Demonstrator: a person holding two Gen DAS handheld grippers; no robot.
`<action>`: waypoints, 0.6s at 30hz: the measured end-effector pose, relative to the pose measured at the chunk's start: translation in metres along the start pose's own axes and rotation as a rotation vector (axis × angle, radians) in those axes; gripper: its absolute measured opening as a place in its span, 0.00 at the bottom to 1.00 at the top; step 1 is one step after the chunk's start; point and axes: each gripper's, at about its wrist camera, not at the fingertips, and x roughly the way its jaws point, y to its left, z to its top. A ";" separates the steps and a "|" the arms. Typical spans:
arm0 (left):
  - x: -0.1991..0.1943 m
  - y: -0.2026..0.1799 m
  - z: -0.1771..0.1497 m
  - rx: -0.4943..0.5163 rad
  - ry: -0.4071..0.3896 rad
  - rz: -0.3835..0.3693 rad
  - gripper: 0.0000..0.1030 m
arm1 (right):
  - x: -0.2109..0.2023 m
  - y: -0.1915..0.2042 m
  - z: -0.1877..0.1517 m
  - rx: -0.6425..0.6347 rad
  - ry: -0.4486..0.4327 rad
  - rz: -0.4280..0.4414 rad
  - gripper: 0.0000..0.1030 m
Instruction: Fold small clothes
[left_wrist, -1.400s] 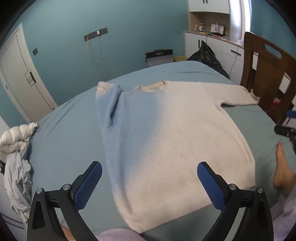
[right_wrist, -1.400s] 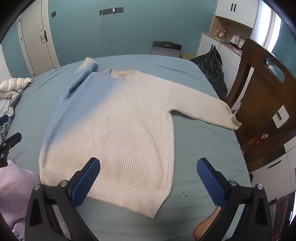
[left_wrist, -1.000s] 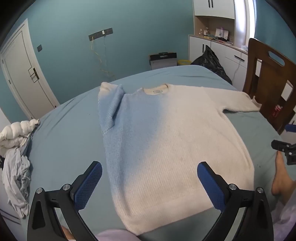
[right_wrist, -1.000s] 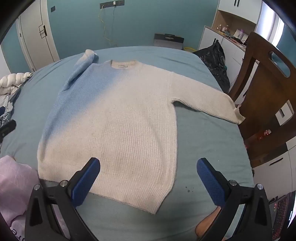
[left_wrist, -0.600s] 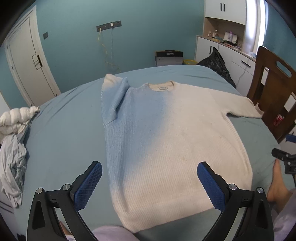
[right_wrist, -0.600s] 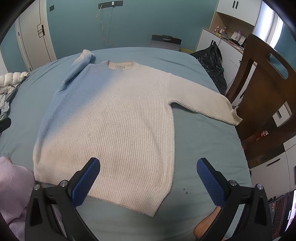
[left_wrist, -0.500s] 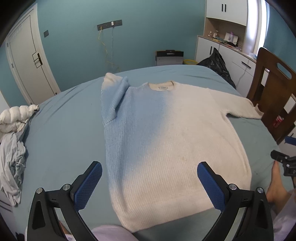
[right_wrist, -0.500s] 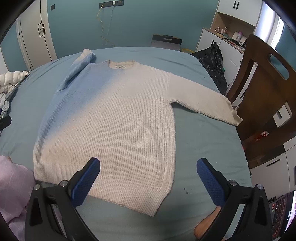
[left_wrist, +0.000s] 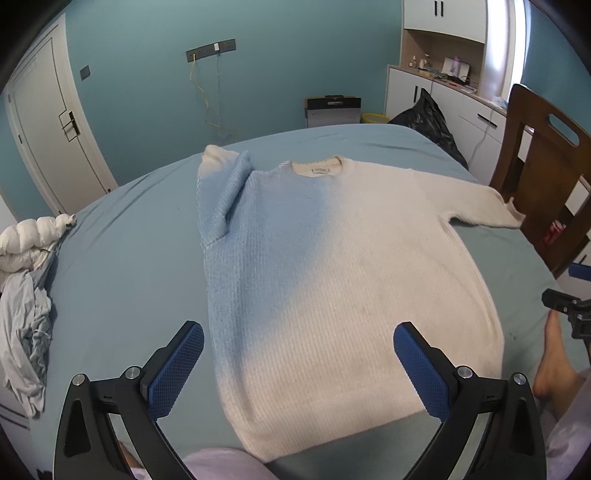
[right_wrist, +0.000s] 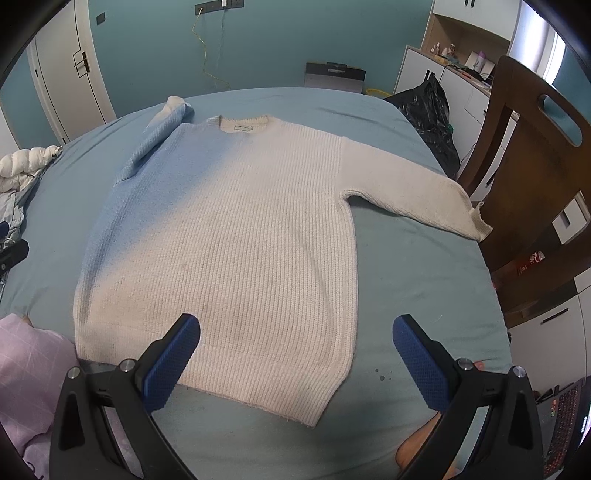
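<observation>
A cream knit sweater (left_wrist: 332, 280) (right_wrist: 236, 236) lies flat on the blue bed, neck away from me. Its left sleeve (left_wrist: 221, 192) (right_wrist: 159, 136) is folded up toward the shoulder; its right sleeve (left_wrist: 476, 203) (right_wrist: 417, 199) stretches out toward the bed's right edge. My left gripper (left_wrist: 299, 354) hovers open above the hem's left half, nothing between its blue pads. My right gripper (right_wrist: 295, 350) hangs open over the hem's right corner, also empty. The right gripper's tip (left_wrist: 569, 314) shows at the far right of the left wrist view.
A wooden chair (right_wrist: 535, 177) stands close against the bed's right side. A pile of pale clothes (left_wrist: 26, 288) lies at the bed's left edge. A bare foot (left_wrist: 554, 358) rests by the near right corner. Black bag (right_wrist: 432, 110) and white cabinets sit beyond.
Both grippers have drifted slightly over the sweater, the views shifting a little. The sweater has not moved and both grippers stay open.
</observation>
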 end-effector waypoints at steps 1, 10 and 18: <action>0.000 0.000 0.000 -0.001 0.000 -0.001 1.00 | 0.000 0.000 0.001 0.001 0.001 0.000 0.99; 0.001 -0.001 -0.001 0.009 0.001 -0.001 1.00 | 0.000 -0.003 0.003 0.016 0.005 0.005 0.99; 0.002 -0.002 -0.002 0.009 0.013 -0.010 1.00 | 0.003 -0.005 0.004 0.025 0.017 0.011 0.99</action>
